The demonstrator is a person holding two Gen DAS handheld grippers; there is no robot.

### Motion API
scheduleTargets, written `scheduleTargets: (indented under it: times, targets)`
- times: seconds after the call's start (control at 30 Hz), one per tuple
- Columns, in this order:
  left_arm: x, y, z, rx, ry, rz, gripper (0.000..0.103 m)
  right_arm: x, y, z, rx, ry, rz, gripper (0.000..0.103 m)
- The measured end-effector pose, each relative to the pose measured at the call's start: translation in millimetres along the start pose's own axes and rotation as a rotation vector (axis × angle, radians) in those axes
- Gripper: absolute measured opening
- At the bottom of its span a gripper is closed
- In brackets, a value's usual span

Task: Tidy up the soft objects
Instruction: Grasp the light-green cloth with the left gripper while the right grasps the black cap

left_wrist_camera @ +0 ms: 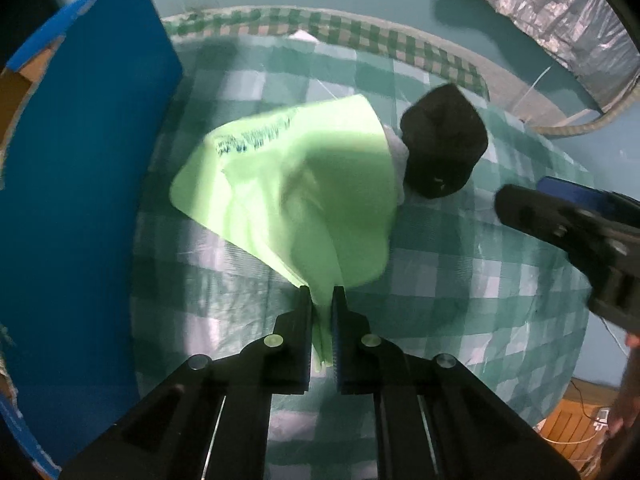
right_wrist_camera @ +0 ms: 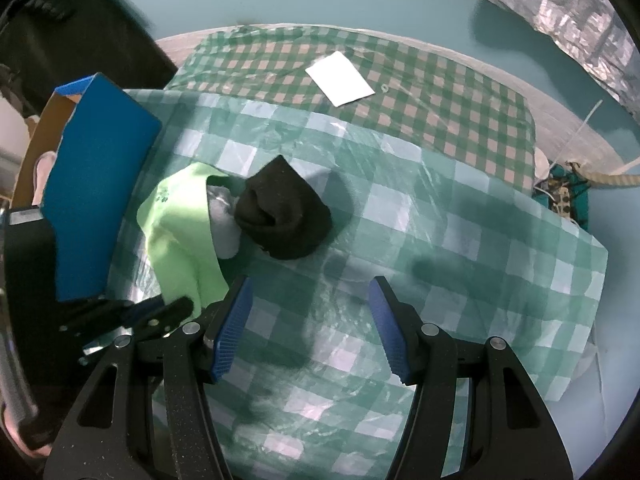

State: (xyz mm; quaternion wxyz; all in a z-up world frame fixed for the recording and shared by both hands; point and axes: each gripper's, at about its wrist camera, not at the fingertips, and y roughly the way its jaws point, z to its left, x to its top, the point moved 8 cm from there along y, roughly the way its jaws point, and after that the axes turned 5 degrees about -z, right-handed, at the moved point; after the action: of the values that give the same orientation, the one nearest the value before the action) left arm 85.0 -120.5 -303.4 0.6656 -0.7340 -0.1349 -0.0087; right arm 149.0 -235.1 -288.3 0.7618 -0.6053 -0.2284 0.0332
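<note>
Pinching the green cloth [left_wrist_camera: 304, 184] is the left gripper [left_wrist_camera: 321, 300], lifting it beside the black sock [left_wrist_camera: 442, 142] near the blue box [left_wrist_camera: 88, 160]; right gripper [right_wrist_camera: 310, 300] is hovering, jaws apart.

No readable text appears in either view. The light green cloth [left_wrist_camera: 304, 184] carries a dark blue printed marking near one edge, too blurred to make out. The white card [right_wrist_camera: 340, 78] on the checked cloth shows blank.
</note>
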Motion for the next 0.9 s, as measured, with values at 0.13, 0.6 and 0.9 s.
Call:
scheduleTargets:
  times: [0.13,0.6,0.9]
  targets:
    - [1,-14,7,-0.006,0.003,-0.029,0.008,4,6,8,0.006,-0.021,-0.002,0.061]
    - [2,-44,29,0.003,-0.023,-0.091,0.008,39,29,24,0.025,-0.075,-0.021,0.065]
    - [4,-65,31,-0.042,-0.030,-0.124,0.008,38,55,23,0.003,-0.106,0.026,0.065]
